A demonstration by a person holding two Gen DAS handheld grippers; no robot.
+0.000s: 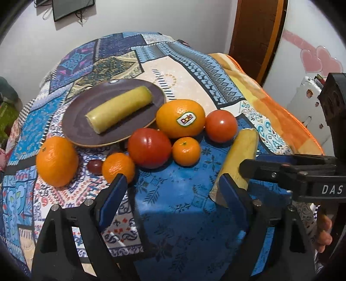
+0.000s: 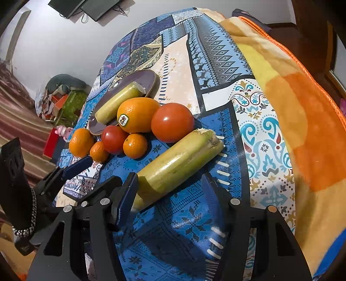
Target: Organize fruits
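Jaws of both grippers stand open, right gripper (image 2: 170,190) straddling the cane piece (image 2: 177,162), bare cloth (image 2: 183,227) below.

A patchwork-patterned tablecloth (image 1: 177,71) covers the table, with an orange and yellow blanket (image 2: 302,112) along its right edge, two dark flat screens (image 2: 86,7) on the white wall beyond it, and a wooden door frame (image 1: 257,32) behind the blanket.

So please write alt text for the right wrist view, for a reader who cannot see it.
The right gripper, jaws open, straddles the near end of a yellow-green cane piece lying on a patterned tablecloth. Behind it sit oranges, two tomatoes and a brown plate holding a second cane piece.
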